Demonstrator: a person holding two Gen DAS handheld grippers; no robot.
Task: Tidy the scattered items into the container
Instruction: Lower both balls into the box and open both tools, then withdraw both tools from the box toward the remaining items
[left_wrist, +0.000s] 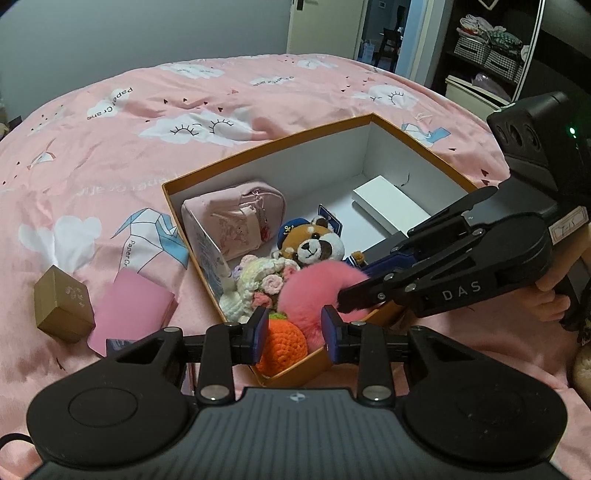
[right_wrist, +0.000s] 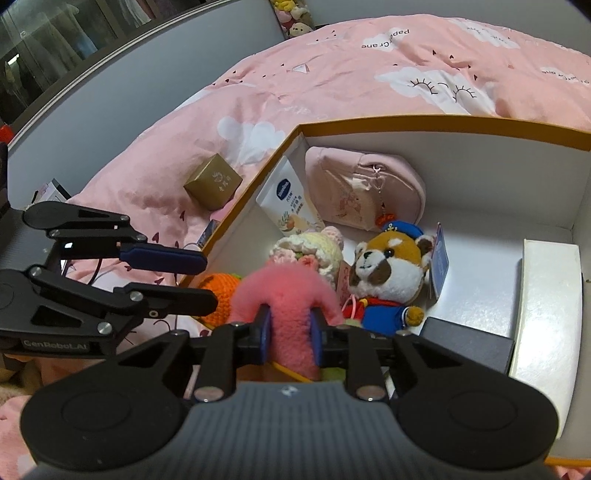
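- Right gripper (right_wrist: 290, 334): blue pads pinch the pink fluffy toy (right_wrist: 284, 295), fur bulging both sides; toy hangs over the near corner of the orange-rimmed box (right_wrist: 443, 123).
- Left gripper (left_wrist: 294, 334): jaws narrowed but gripping nothing; crochet orange (left_wrist: 284, 343) sits between and just past the pads, w/ no pad visibly pressing it.
- Just beyond: crochet bouquet (right_wrist: 310, 251), red panda plush (right_wrist: 388, 273), pink pouch (right_wrist: 365, 188), all in the box.
- Off to the left gripper's left, on the duvet (left_wrist: 258, 92): gold box (left_wrist: 62, 304), pink card (left_wrist: 135, 306), not yet tidied.
- Risk: soft fur may slip, dropping the toy outside the rim; grippers are close and could collide.
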